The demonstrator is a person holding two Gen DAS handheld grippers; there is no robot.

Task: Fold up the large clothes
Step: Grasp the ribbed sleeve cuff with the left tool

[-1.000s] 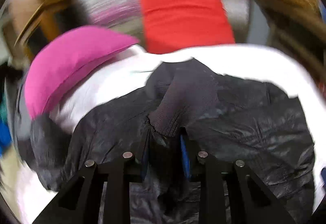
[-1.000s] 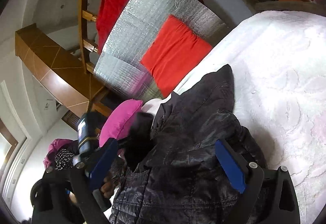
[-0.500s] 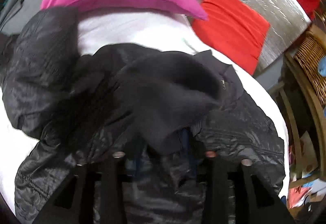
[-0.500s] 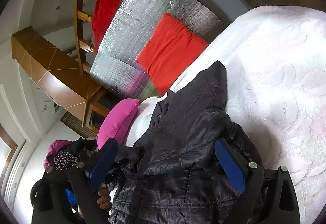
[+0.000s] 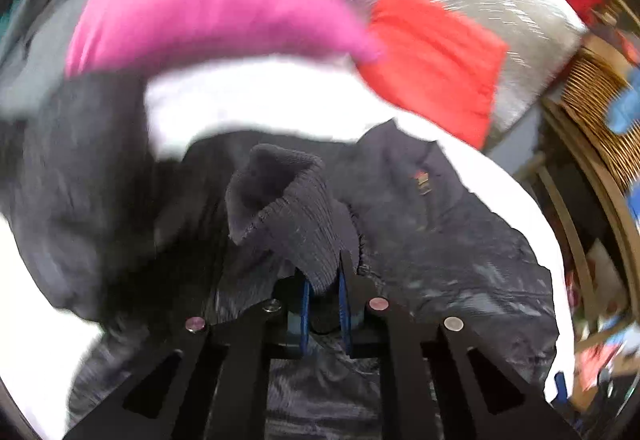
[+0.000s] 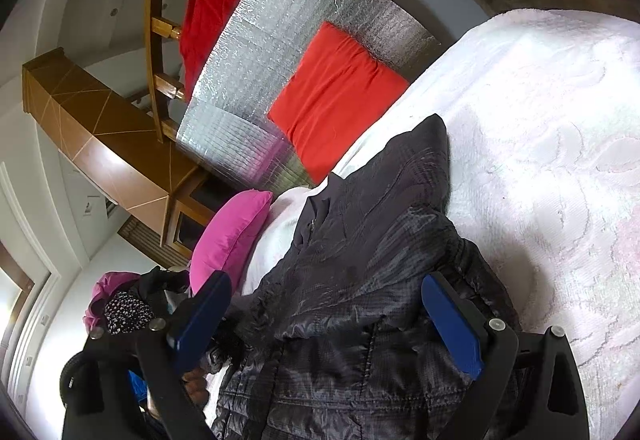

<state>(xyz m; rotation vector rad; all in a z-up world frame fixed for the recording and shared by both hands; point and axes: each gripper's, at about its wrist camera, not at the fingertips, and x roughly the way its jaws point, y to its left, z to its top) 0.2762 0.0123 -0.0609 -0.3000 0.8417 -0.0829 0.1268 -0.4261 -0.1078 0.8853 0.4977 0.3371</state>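
Observation:
A black quilted jacket (image 6: 360, 300) lies crumpled on a white bedspread (image 6: 540, 140); it also shows in the left wrist view (image 5: 440, 240). My left gripper (image 5: 323, 292) is shut on the jacket's ribbed knit cuff (image 5: 296, 216), which stands up between the blue pads. My right gripper (image 6: 328, 320) is open and hovers over the jacket body, its blue pads (image 6: 452, 324) on either side of the fabric without touching it.
A pink pillow (image 6: 232, 236) and a red cushion (image 6: 336, 96) lie at the head of the bed against a silver foil panel (image 6: 300, 12). A wooden chair with a red garment (image 6: 208, 0) and a wicker basket (image 5: 596, 100) stand beyond.
My left gripper has swung with the cuff, and its view has turned from the red cushion towards the pink pillow. The right gripper has stayed open over the jacket, shifting only slightly.

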